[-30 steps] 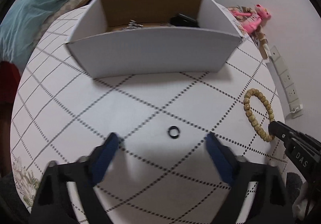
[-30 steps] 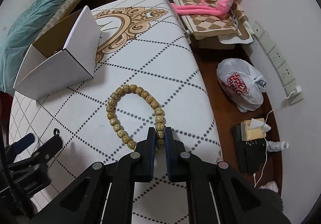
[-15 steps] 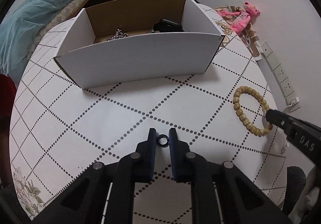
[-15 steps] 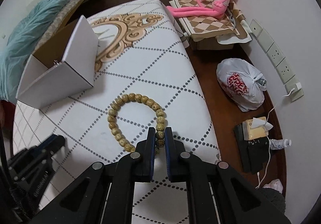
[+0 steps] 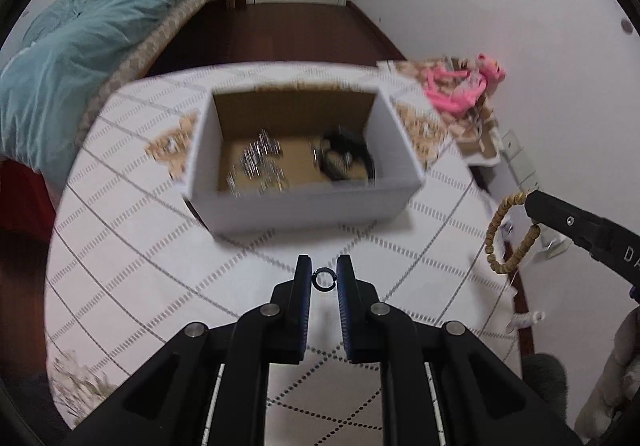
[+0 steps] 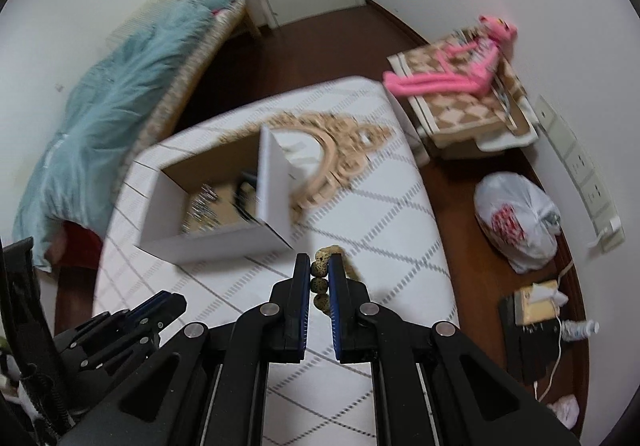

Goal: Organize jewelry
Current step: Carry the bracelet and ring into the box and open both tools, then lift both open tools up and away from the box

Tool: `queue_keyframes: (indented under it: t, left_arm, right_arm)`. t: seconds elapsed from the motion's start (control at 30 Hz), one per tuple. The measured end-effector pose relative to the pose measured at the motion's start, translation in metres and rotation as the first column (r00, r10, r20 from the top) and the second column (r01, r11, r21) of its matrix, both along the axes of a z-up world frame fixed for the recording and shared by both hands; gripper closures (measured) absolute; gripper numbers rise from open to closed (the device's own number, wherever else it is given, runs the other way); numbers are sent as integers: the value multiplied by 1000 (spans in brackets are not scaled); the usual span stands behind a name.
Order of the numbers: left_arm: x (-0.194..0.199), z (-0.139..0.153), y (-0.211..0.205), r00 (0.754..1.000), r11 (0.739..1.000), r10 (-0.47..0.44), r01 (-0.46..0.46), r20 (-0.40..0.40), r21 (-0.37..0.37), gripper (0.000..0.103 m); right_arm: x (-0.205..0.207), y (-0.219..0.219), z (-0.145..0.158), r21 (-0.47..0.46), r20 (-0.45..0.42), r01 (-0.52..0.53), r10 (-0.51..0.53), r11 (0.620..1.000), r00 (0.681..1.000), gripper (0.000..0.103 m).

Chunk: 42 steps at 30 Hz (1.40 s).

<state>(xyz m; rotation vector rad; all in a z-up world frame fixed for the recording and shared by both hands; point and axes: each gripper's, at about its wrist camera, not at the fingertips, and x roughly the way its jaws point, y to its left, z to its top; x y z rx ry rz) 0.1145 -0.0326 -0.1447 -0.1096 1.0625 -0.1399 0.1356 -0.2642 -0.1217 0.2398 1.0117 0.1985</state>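
My left gripper point(image 5: 324, 280) is shut on a small black ring point(image 5: 323, 280) and holds it above the table, in front of the white cardboard box point(image 5: 304, 208). The box holds a silver chain point(image 5: 260, 162) and a black item point(image 5: 346, 158). My right gripper point(image 6: 319, 276) is shut on a wooden bead bracelet point(image 6: 320, 268), lifted off the table; the bracelet hangs from it in the left wrist view point(image 5: 506, 234). The box also shows in the right wrist view point(image 6: 216, 242), to the left of that gripper.
The white tablecloth with dotted diamond lines point(image 5: 120, 266) covers the table. A bed with a teal blanket point(image 5: 80, 58) lies at the left. A pink plush toy point(image 6: 452, 70) on a low stand and a white plastic bag point(image 6: 520, 222) are on the floor at the right.
My left gripper closed on the black ring and lifted it toward the box. My right gripper, shut on the bead bracelet, lifted it off the table and moved toward the box.
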Motion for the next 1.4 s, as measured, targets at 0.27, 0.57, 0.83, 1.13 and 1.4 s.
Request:
queue_keyframes:
  t: [0.27, 0.57, 0.83, 1.13, 1.4]
  left_arm:
    - [54, 36, 26, 1000, 999, -8, 9, 28, -45, 93]
    - [116, 23, 47, 999, 997, -3, -1, -54, -73, 92]
    - [139, 11, 67, 984, 994, 105, -109, -145, -18, 29]
    - [134, 17, 94, 971, 978, 207, -204, -117, 36, 6]
    - [108, 14, 92, 967, 960, 247, -236, -57, 149, 0]
  right_arm:
    - [41, 35, 55, 53, 78, -110, 105, 993, 991, 94]
    - [120, 84, 38, 75, -14, -212, 214, 974, 977, 94]
    - [162, 109, 3, 141, -145, -255, 275, 957, 951, 94]
    - [177, 109, -24, 185, -285, -251, 296, 950, 912, 74]
    - [148, 95, -13, -77, -218, -218, 197, 973, 956, 7]
